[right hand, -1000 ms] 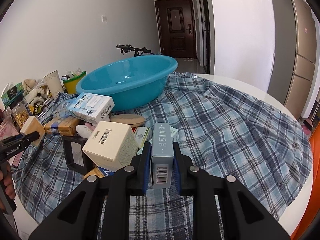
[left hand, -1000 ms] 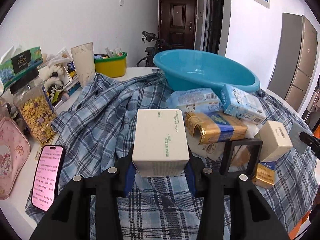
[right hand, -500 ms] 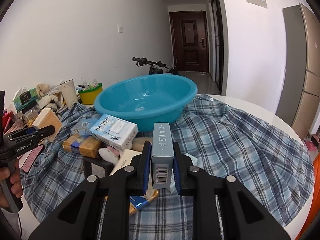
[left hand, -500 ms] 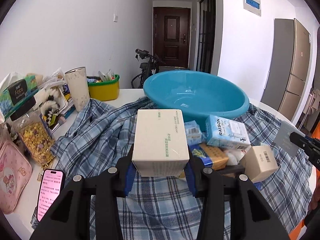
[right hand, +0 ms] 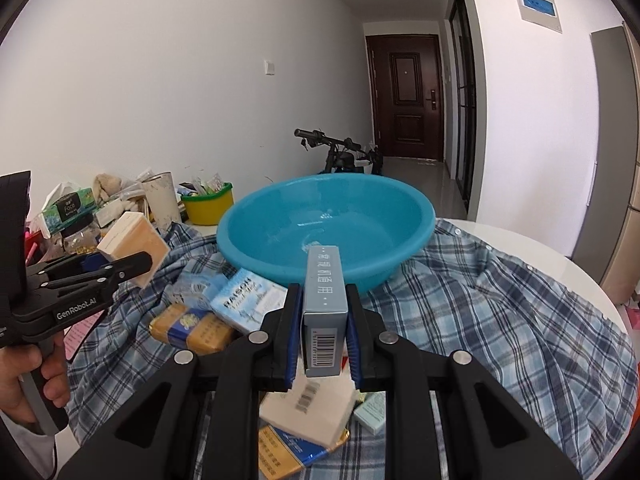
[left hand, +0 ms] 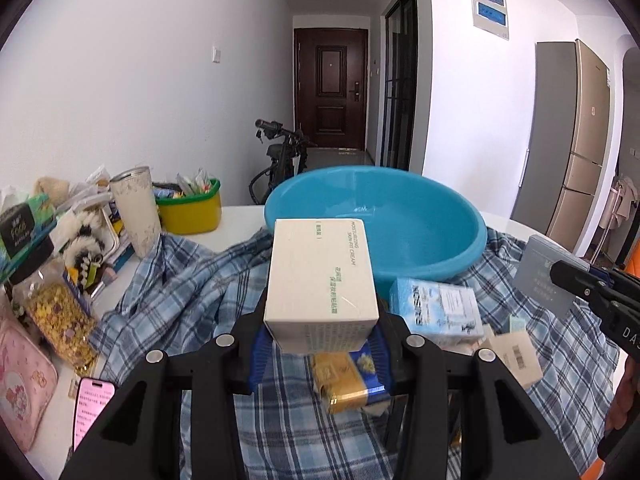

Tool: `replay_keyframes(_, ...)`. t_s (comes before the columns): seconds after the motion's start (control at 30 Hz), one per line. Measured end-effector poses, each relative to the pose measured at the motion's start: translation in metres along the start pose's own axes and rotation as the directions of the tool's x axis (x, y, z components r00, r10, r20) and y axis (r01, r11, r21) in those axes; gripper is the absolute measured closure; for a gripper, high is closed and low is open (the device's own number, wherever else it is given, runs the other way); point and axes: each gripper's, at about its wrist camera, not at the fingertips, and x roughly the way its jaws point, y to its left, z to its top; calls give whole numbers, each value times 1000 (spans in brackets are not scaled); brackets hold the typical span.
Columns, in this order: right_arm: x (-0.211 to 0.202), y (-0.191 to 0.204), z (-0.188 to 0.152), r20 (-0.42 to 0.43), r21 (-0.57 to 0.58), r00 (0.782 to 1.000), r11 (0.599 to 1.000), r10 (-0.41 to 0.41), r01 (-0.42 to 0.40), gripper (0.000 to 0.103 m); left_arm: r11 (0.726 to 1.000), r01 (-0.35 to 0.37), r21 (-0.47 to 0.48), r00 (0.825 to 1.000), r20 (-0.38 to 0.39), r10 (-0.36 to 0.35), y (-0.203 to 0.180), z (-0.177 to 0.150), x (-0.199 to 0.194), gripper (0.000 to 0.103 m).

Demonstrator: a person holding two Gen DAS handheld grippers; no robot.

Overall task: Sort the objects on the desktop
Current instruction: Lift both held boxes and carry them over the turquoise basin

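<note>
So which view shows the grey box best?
The right wrist view: the grey box sits close and centred in the right hand-held gripper, barcode visible. The left wrist view shows it only at the edge.

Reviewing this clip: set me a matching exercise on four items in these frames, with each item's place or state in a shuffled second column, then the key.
Items
1. cream box
2. grey-blue box
3. blue basin
4. pink-screen phone

States
A. lying flat on the table edge beside the plaid cloth
B. clamped in the left gripper
C. standing on the plaid cloth, nothing visible inside
D. clamped on edge in the right gripper, barcode toward the camera

Pairs: 1-B, 2-D, 3-C, 4-A
</note>
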Motion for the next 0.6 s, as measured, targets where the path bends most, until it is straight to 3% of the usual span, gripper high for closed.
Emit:
replay_keyframes(0.33,23,3,46,56,-41,998,999,15,-13,84,999,45,12,996,76,-46,-11,57,21,58)
replay_keyframes(0.6,65,-4,97,92,-82,995,996,38,-31,84,999,26,34,995,98,-29,-16,101,63,58)
